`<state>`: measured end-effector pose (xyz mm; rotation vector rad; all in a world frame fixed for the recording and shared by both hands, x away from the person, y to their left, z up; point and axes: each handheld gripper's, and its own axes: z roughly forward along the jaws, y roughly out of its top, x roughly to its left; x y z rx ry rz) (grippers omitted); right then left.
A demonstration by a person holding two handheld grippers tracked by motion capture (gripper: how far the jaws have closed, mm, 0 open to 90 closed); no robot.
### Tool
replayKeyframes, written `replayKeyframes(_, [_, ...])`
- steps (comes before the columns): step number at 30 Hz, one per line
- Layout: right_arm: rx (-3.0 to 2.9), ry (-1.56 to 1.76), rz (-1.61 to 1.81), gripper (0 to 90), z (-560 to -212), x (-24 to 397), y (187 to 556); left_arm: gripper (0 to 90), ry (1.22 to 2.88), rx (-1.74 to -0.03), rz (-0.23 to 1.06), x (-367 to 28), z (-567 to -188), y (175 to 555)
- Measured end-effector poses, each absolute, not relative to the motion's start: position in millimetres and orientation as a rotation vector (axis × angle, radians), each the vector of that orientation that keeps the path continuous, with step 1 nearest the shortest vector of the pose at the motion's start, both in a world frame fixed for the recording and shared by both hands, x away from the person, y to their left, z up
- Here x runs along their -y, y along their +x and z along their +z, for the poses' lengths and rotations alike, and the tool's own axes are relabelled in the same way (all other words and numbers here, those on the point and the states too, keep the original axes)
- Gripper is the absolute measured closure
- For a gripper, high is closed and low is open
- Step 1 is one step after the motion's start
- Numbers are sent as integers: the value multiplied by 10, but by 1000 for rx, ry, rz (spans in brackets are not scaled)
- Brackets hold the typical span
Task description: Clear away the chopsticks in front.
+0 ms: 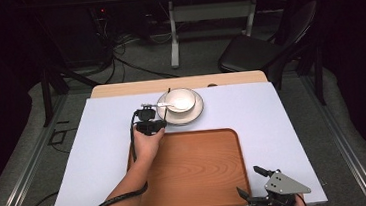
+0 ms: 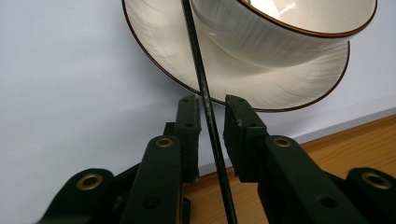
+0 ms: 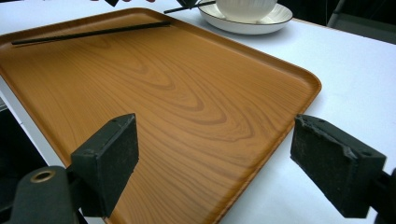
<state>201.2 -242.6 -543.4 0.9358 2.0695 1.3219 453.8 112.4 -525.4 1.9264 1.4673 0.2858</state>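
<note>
Chopstick (image 2: 205, 100), thin and black, is seen passing between the jaws of the left gripper (image 2: 212, 116), which are nearly closed around it without a firm clamp being clear; its far end is laid across the rim of the plate (image 2: 299, 88) beside the bowl (image 2: 280, 37). In the high view the left gripper (image 1: 150, 123) is held at the far left corner of the wooden tray (image 1: 197, 172), just beside the plate. A second chopstick (image 3: 91, 32) is seen lying flat along the far edge of the tray in the right gripper view. The right gripper (image 3: 215, 163) is held wide open over the tray's near right corner, with nothing between its jaws. The tray and plate are set on a white-covered table (image 1: 273, 120); beyond it a grey floor, cables, a black chair (image 1: 262, 51) and another table's legs are visible. The bowl is white, ribbed, with a dark rim line.
</note>
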Motion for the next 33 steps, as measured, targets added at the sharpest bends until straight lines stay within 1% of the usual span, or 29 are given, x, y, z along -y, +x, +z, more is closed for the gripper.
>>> replayKeyframes(11, [-2067,937,1326,149,-5433,2424,2010,805,1929,-1520,246,-1104,-5288,4552])
replayKeyframes(19, [-2067,936,1327,149,-5432,2425,2010,835,1926,-1546,244,-1098,-5290,4552])
replayKeyframes(24, [-2069,930,1325,149,-5432,2424,2012,861,1909,-1576,255,-1138,-5287,4554])
replayKeyframes(33, [-2069,933,1326,149,-5433,2423,2013,862,1899,-1585,283,-1183,-5293,4536])
